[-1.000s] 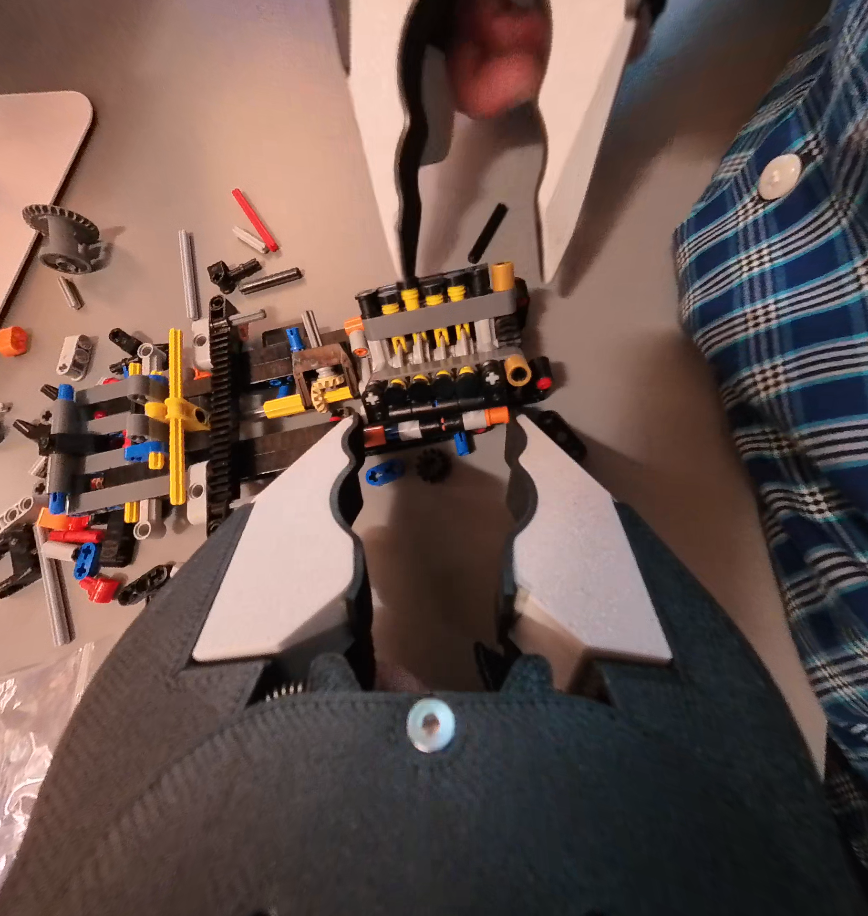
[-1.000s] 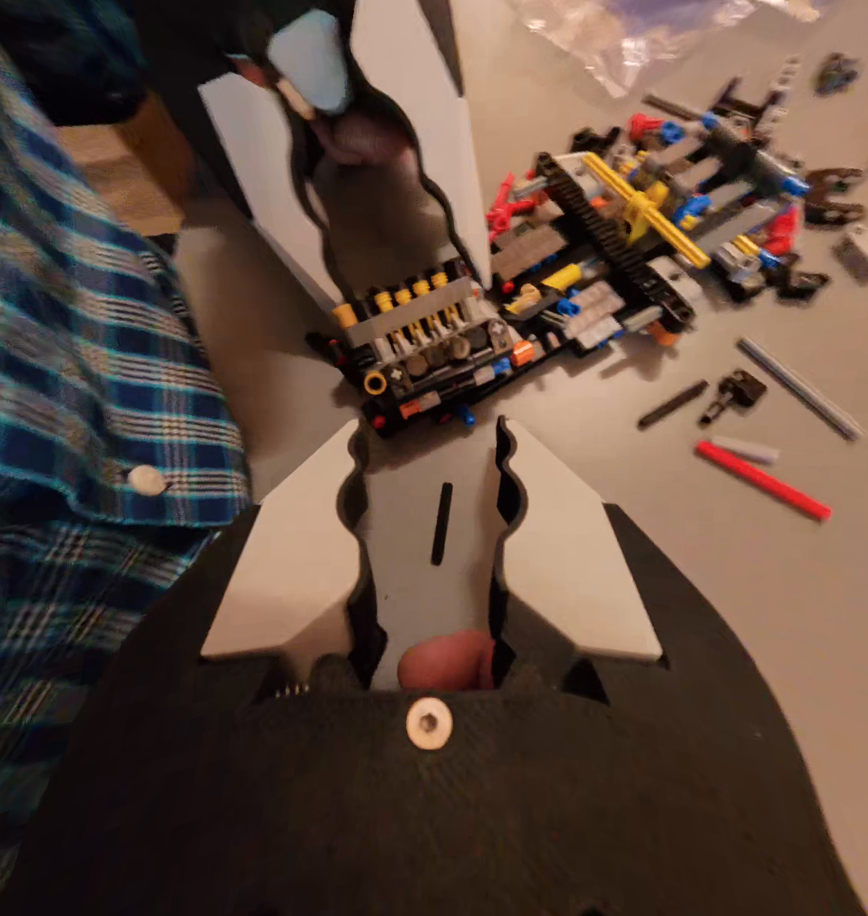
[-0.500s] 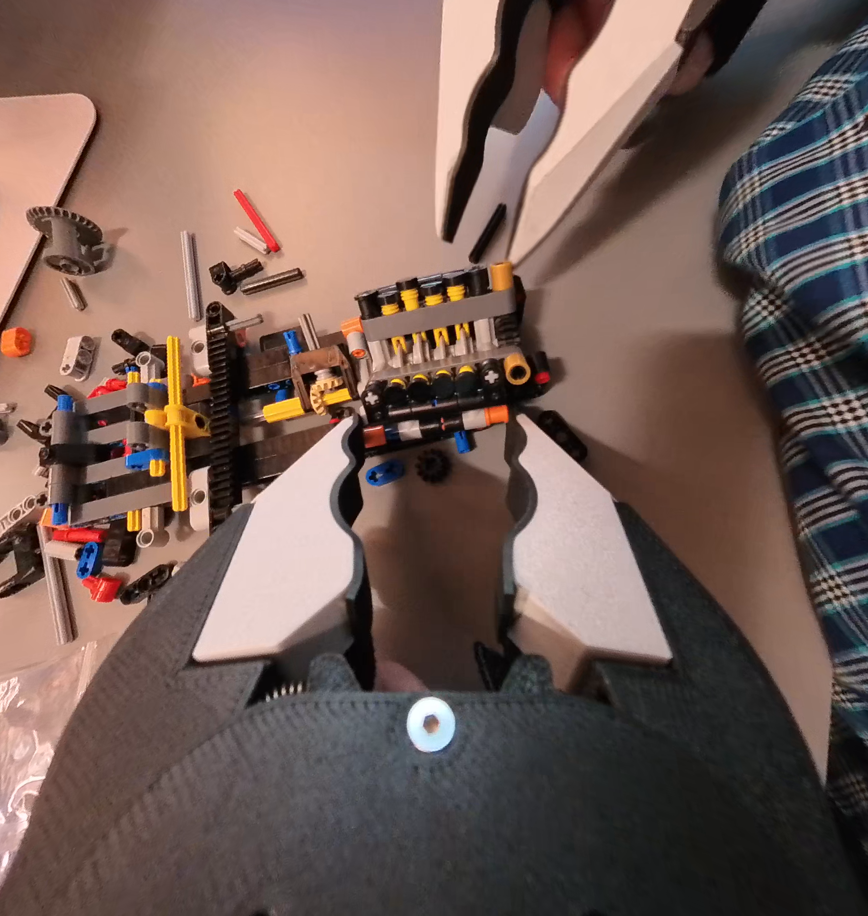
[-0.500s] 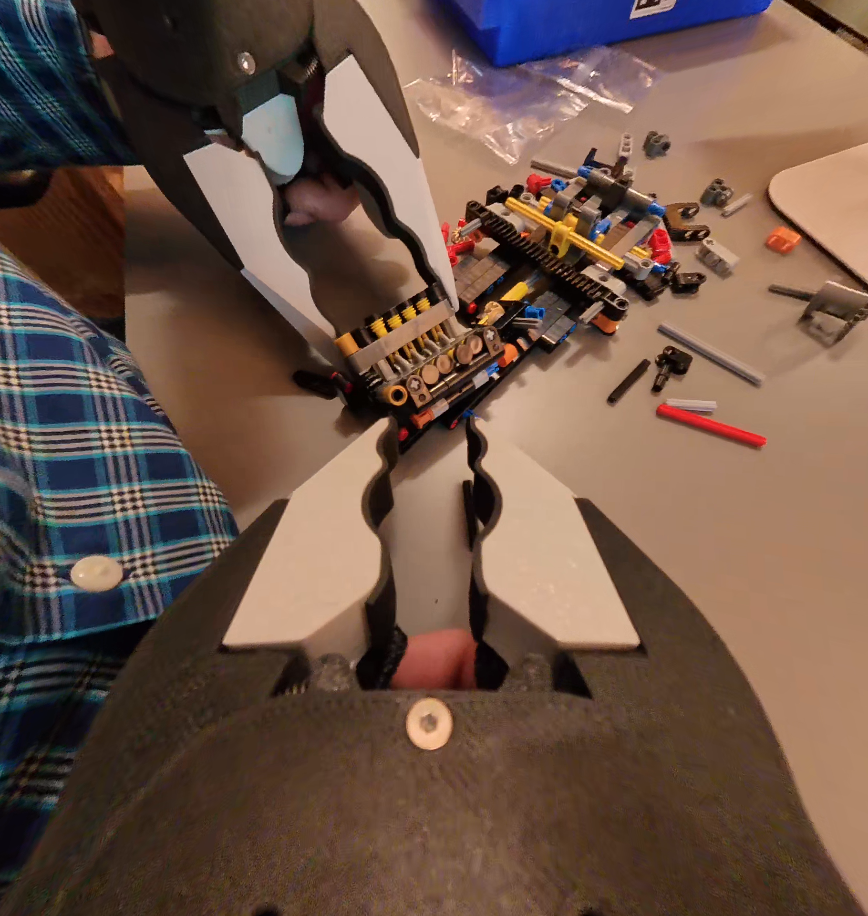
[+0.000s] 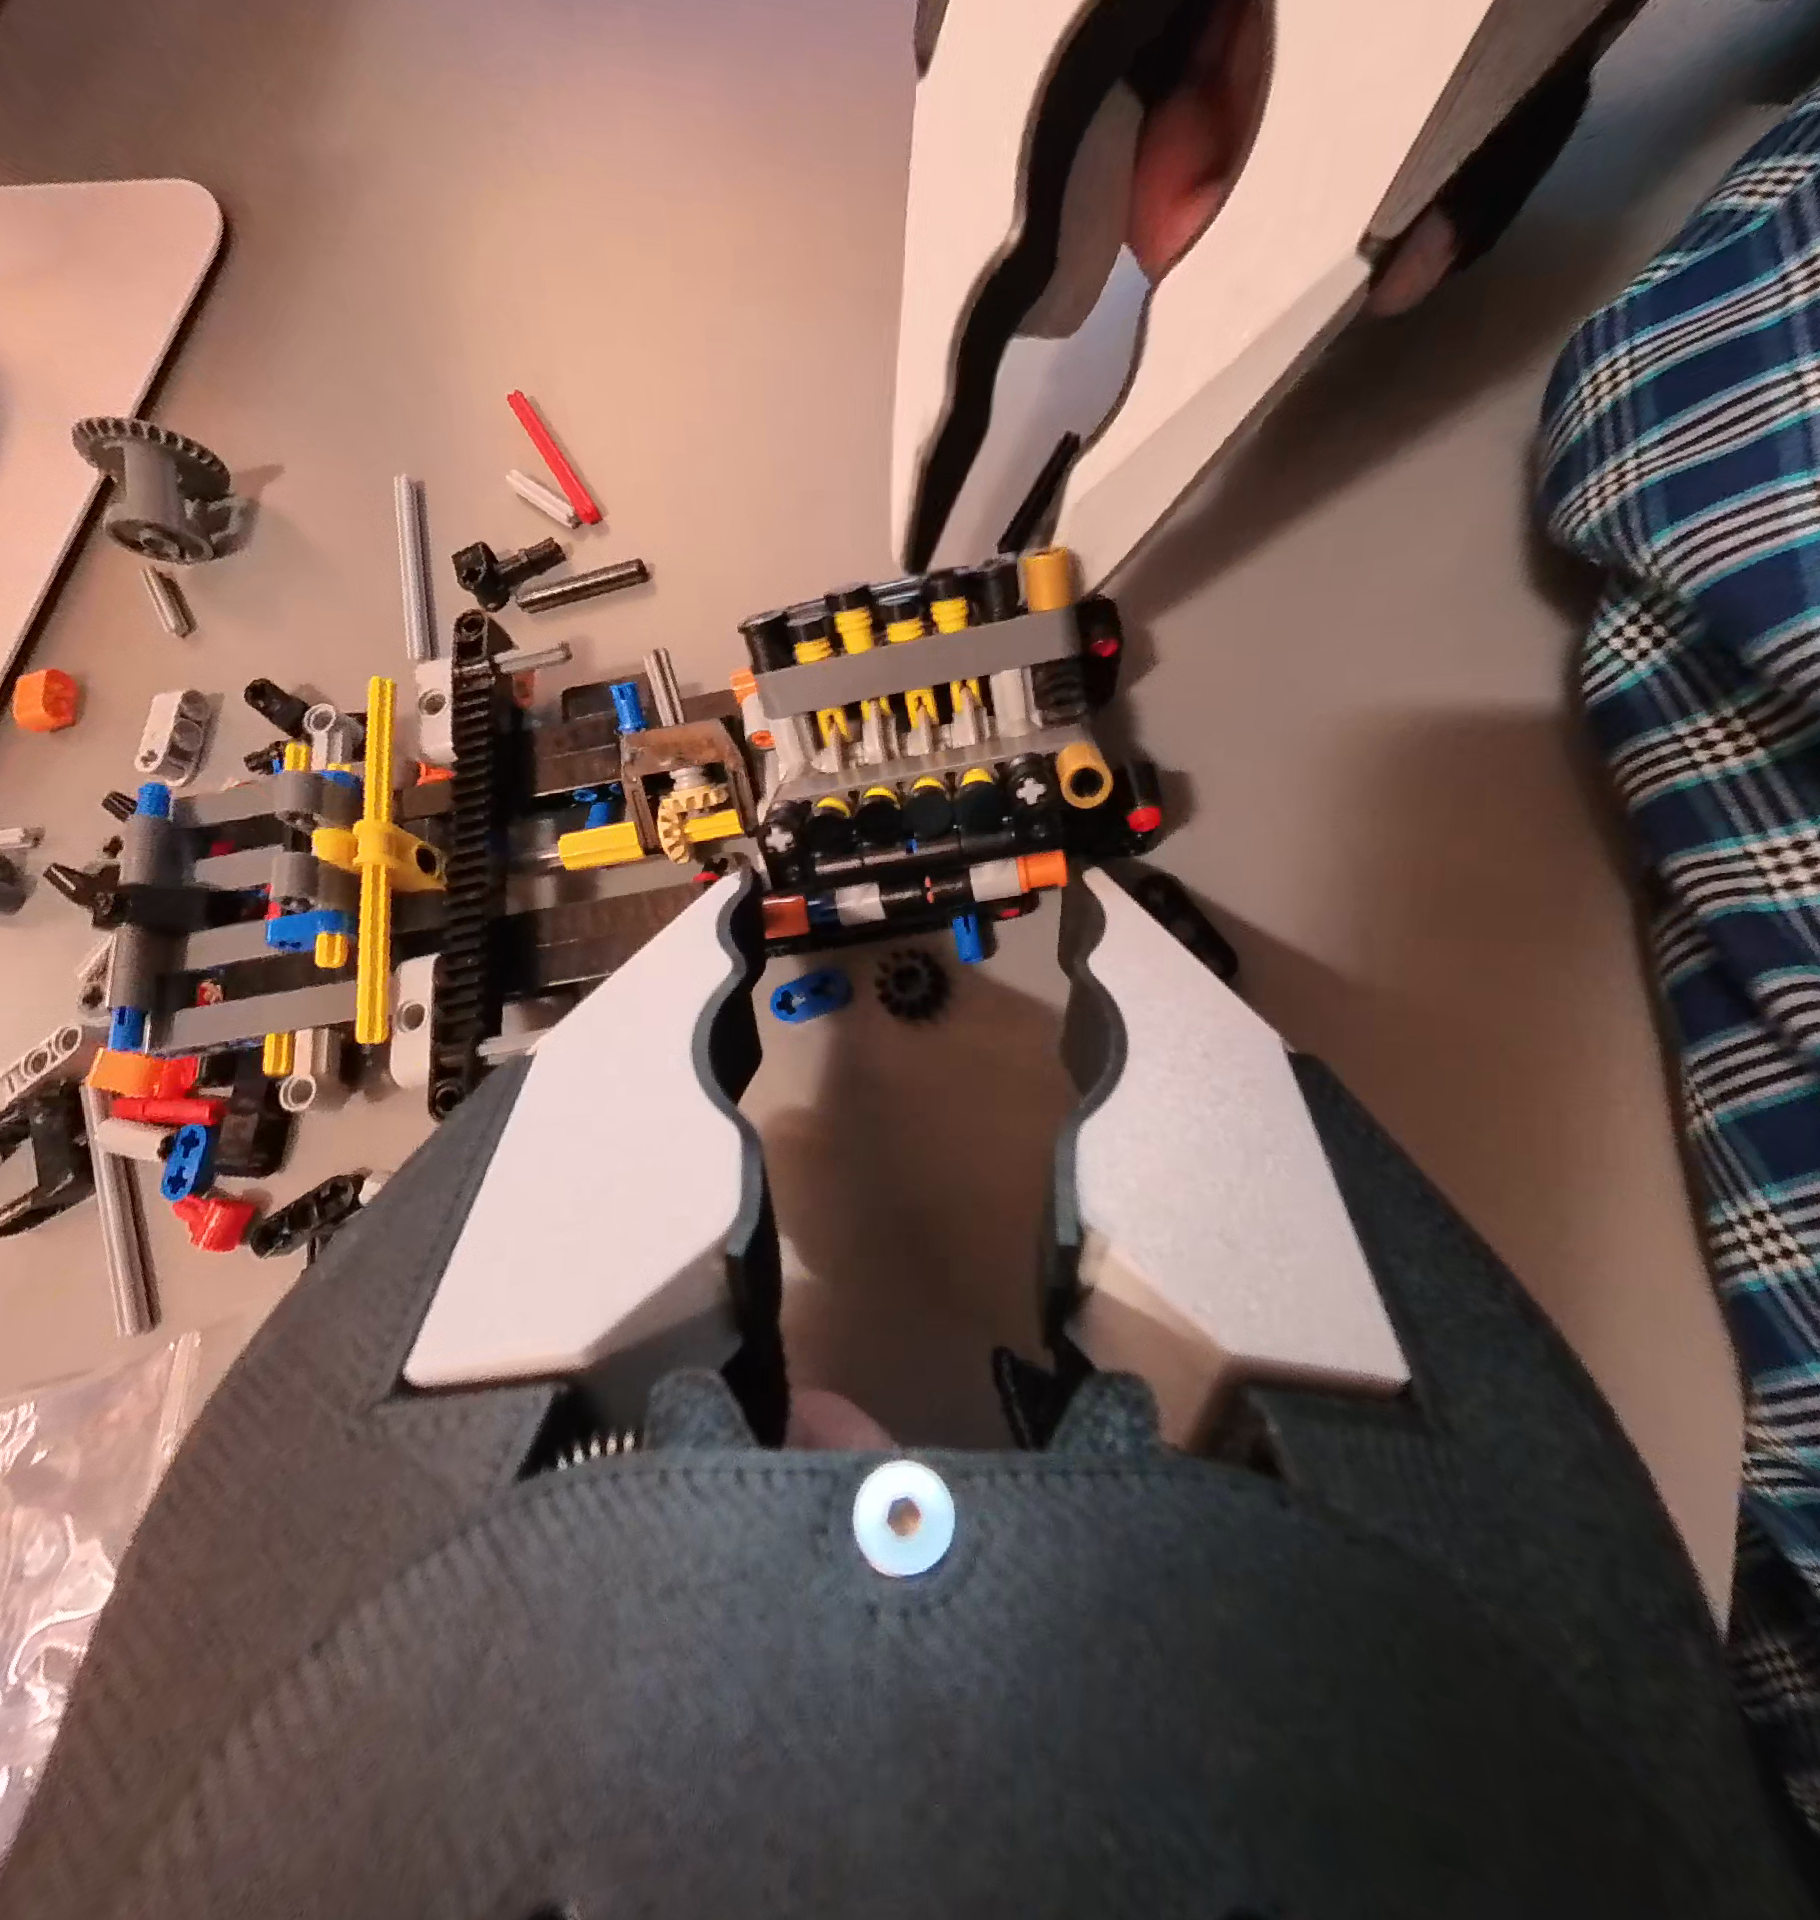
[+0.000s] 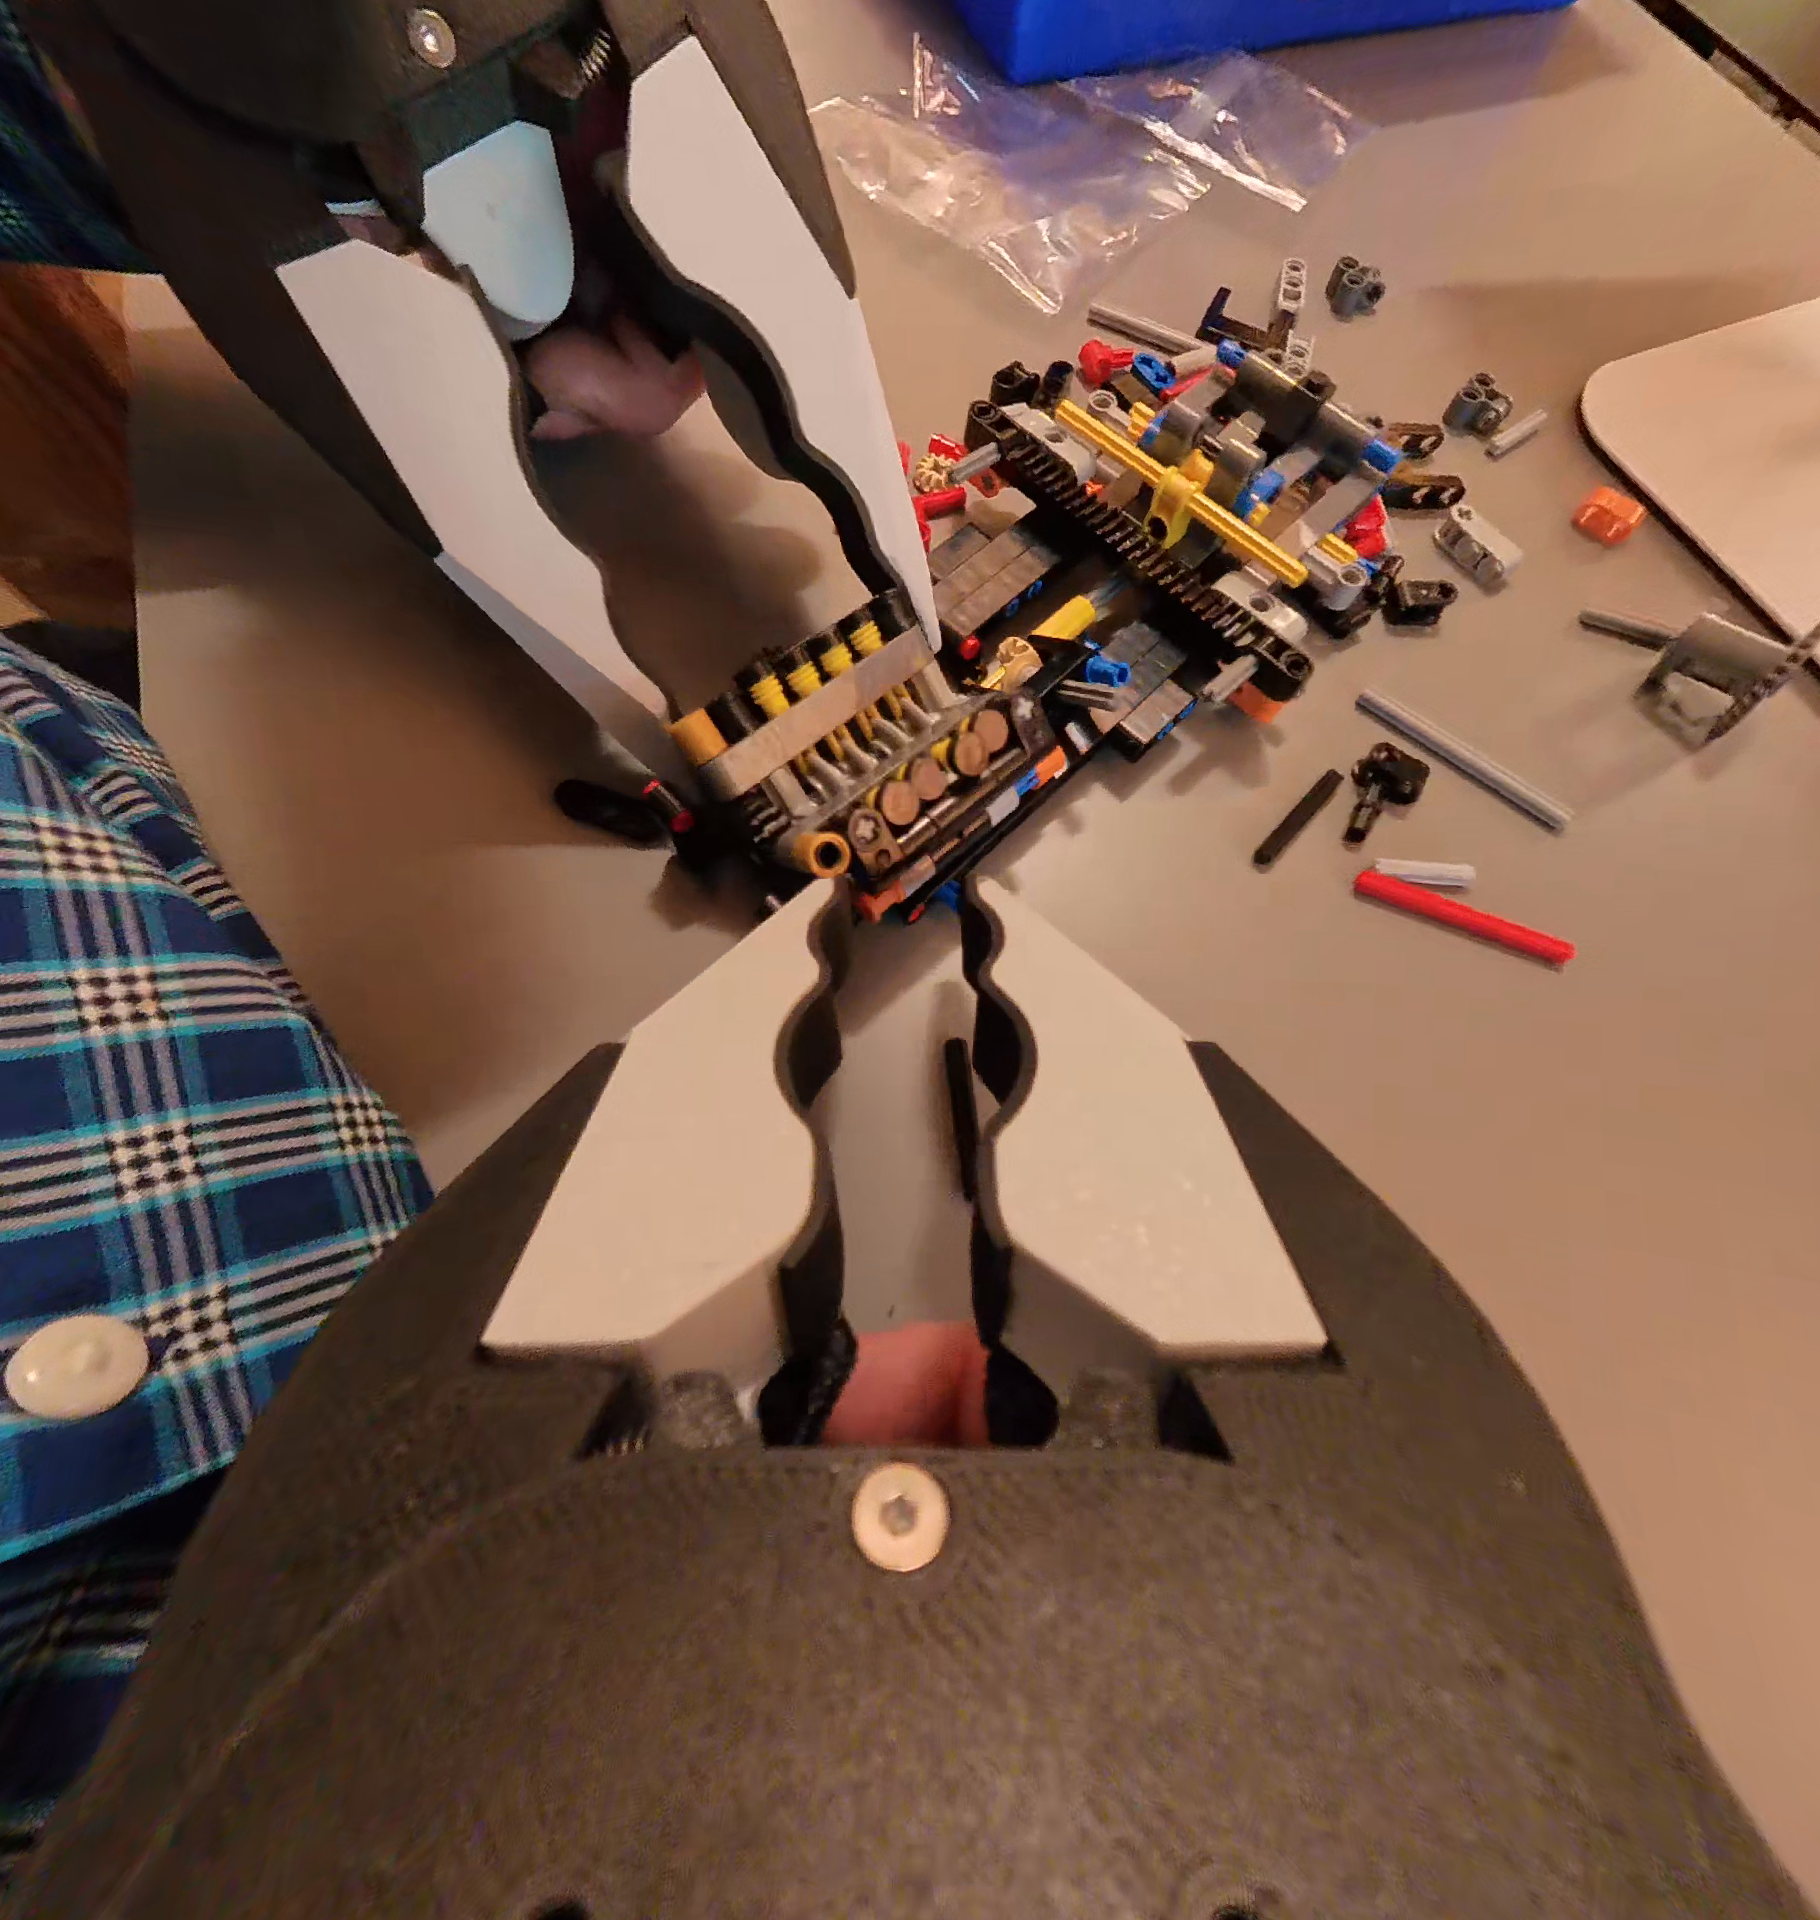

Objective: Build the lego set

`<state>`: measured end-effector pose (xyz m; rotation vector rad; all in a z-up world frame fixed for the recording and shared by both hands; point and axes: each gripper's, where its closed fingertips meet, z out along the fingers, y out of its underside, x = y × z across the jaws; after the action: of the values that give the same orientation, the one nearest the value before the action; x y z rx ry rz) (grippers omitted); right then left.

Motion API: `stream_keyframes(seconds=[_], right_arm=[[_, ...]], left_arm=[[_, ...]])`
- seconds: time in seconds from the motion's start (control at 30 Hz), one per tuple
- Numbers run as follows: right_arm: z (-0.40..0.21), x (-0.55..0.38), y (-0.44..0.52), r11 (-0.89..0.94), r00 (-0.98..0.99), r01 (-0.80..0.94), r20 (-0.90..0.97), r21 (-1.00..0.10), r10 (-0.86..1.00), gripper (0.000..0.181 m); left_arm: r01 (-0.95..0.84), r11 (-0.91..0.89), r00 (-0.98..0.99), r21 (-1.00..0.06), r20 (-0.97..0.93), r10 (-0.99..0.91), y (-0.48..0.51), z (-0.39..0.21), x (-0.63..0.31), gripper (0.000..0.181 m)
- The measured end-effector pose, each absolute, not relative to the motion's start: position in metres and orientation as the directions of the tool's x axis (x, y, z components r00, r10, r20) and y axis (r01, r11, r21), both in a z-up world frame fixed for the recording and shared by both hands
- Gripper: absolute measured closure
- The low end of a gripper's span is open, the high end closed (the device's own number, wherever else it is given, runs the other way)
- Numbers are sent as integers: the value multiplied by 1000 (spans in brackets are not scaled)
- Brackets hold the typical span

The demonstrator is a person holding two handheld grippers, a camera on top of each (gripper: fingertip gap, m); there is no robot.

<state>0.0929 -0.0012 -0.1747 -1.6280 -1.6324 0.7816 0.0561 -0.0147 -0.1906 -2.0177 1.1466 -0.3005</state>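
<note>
The lego build [image 5: 594, 831] lies on the grey table. It is a long chassis with a black toothed rack, a yellow axle and an engine block [image 5: 937, 727] with yellow pistons at its right end. My left gripper [image 5: 906, 904] is open, and its tips sit at the near edge of the engine block. In the right wrist view the left gripper [image 6: 797, 675] reaches the block [image 6: 854, 748] from the far side. My right gripper [image 6: 901, 914] is open only narrowly. A thin black axle [image 6: 958, 1132] lies on the table between its fingers, close to the right one. The axle [image 5: 1036, 499] also shows in the left wrist view.
A blue connector [image 5: 807, 994] and a small black gear [image 5: 911, 982] lie between the left fingers. Loose parts lie around the chassis, among them a red axle [image 6: 1462, 914], a long grey axle [image 6: 1462, 758] and a grey gear hub [image 5: 153, 488]. There is a plastic bag [image 6: 1041, 156], a blue box [image 6: 1197, 31] and a white board [image 6: 1758, 457]. A person's plaid sleeve [image 5: 1737, 727] is on the right. Some 5 cm of space lies between my two pairs of fingers.
My right gripper's fingers have narrowed around the black axle, and its view has tilted up. The left gripper and the build have stayed in place.
</note>
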Motion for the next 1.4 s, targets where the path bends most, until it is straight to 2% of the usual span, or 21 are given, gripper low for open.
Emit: stream_keyframes(seconds=[0.1, 0.53, 0.73, 0.9, 1.1, 1.4], right_arm=[[-175, 92, -5, 54, 25, 581, 84, -812, 996, 173], [-174, 94, -5, 115, 53, 604, 184, -789, 982, 178], [-174, 96, -7, 3, 25, 590, 22, -807, 999, 179], [-157, 100, 3, -61, 5, 529, -69, -846, 998, 167], [-151, 84, 16, -223, 60, 455, -220, -862, 974, 172], [-162, 78, 16, -233, 68, 505, -230, -831, 971, 181]], left_arm=[[-624, -290, 568, -726, -166, -806, -14, -191, 55, 126], [-624, -291, 571, -725, -170, -803, -13, -193, 52, 126], [-625, -292, 567, -724, -163, -807, -12, -194, 51, 126], [-635, -302, 569, -711, -166, -806, -11, -196, 50, 126], [-651, -316, 566, -690, -164, -808, -10, -197, 49, 126], [-659, -333, 573, -674, -163, -803, -6, -199, 47, 126]])
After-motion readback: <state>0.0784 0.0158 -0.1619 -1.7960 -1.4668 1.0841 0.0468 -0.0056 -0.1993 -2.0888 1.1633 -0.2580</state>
